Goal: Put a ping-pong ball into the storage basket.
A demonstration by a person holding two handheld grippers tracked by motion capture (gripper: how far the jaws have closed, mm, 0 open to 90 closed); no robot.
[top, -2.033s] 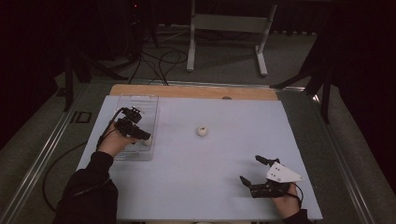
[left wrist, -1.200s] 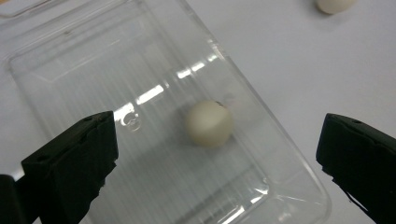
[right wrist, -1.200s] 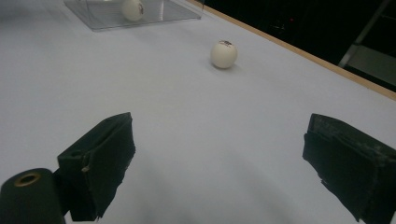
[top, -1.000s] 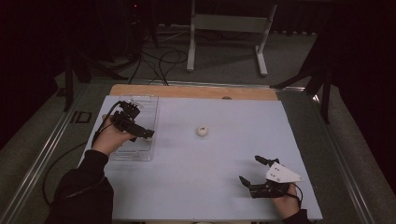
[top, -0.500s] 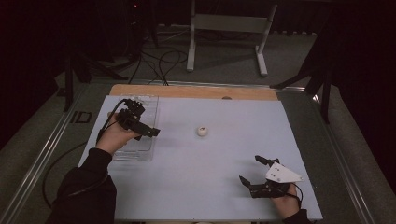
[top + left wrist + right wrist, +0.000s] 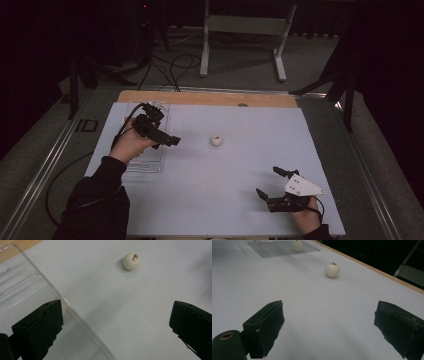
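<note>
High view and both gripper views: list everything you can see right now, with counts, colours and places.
Ball: one on the mat, cream with a dark mark, middle.
Second ball: one, cream, inside the tray.
Tray: one, clear plastic, left side of the mat.
Mat: one, pale blue, covering the table.
Wood strip: one, tan, far edge.
Stand: one, grey, on the floor behind.
Left gripper: black, open, over the tray's edge.
Right gripper: black, open, near right corner.
</note>
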